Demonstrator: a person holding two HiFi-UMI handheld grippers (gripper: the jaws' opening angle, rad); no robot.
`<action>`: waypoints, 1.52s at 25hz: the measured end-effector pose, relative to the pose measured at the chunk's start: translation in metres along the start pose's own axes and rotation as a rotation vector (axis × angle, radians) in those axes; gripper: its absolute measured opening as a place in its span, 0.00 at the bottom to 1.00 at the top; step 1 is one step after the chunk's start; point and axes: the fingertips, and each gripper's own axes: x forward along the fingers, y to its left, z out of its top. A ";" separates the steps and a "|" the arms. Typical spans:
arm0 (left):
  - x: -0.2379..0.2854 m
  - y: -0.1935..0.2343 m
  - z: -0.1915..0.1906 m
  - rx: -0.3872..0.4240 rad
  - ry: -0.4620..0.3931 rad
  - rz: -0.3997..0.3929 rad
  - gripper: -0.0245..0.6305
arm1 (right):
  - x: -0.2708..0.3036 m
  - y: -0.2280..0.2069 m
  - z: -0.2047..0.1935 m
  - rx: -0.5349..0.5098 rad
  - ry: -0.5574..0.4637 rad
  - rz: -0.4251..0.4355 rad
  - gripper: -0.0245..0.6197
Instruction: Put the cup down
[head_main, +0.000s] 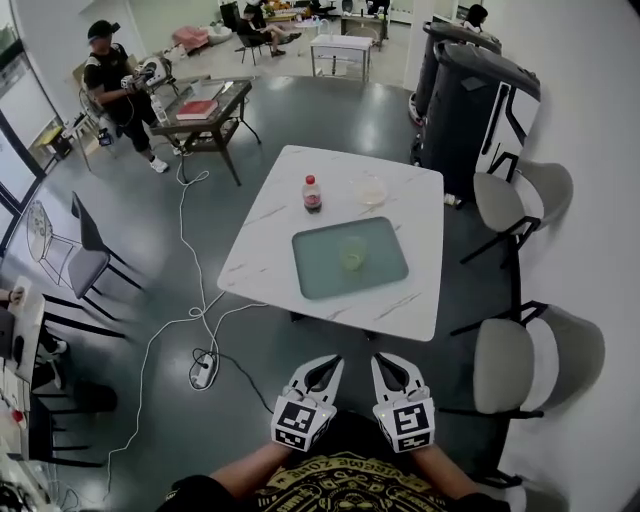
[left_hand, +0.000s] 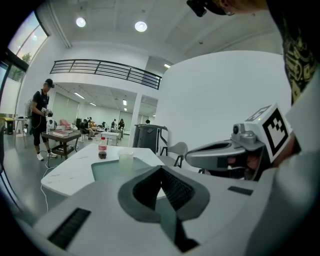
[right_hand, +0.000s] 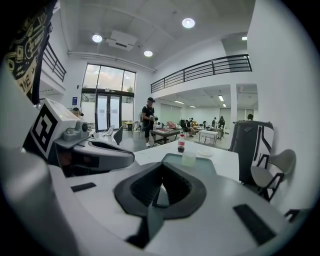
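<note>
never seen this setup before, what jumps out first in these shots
The white table in the middle of the room draws the eye. It carries a teal tray with a clear cup standing on it, and a bottle of dark drink just beyond the tray. Nearest the camera, the left gripper and right gripper sit side by side short of the table, both shut and empty.
</note>
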 end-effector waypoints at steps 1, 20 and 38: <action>-0.006 -0.004 -0.002 0.002 0.000 0.017 0.03 | -0.006 0.003 -0.003 0.004 -0.005 0.011 0.05; -0.099 0.013 -0.011 0.042 -0.008 0.154 0.03 | -0.031 0.065 -0.003 0.042 -0.048 0.071 0.05; -0.132 0.052 -0.018 0.018 -0.019 0.073 0.03 | -0.020 0.123 0.001 0.050 0.007 0.013 0.05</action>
